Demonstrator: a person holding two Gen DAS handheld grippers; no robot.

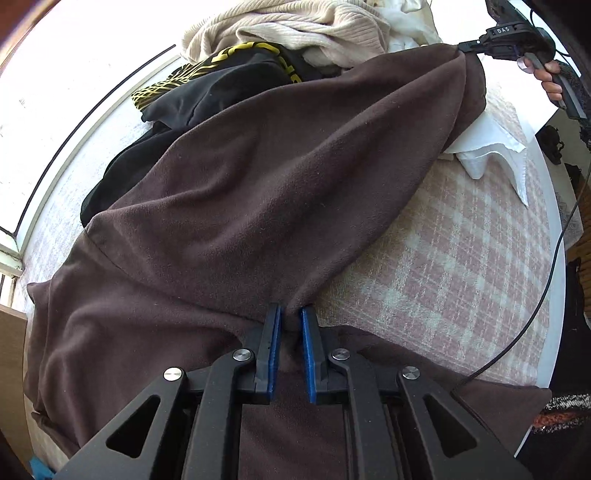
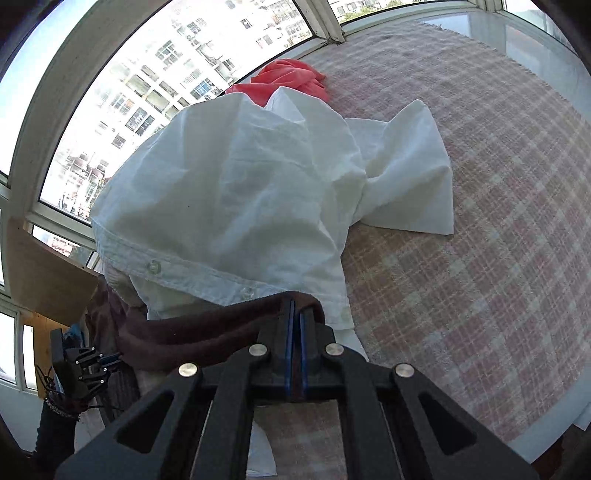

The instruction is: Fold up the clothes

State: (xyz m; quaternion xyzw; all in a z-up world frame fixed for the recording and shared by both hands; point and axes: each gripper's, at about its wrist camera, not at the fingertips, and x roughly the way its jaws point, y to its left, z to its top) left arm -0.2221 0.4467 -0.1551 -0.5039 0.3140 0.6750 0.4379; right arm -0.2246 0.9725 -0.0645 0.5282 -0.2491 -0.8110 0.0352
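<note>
I am looking down on the checked bedcover (image 1: 454, 258), which is carrying everything. Largest on it is the brown fleece garment (image 1: 258, 192); it is spanning from the near edge up to the far right, draped partly over a black and yellow garment (image 1: 207, 92) and below a cream knit (image 1: 295, 26). A white shirt (image 2: 236, 192) is lying crumpled just beside the fleece, with a red cloth (image 2: 288, 79) behind it by the window.

Left gripper (image 1: 291, 314) is pinching a fold of the fleece at the near hem, pads nearly together with cloth between them. Right gripper (image 2: 296, 314) is clamped fully on the opposite brown edge; in the left view I am seeing it lifting that corner.

My judgement: the step in hand is stretching the fleece out between both grips before laying it flat. To do it well I am keeping both clamps firm, drawing the hands apart evenly until the sag goes, and steering clear of the white shirt so it is not dragged along
</note>
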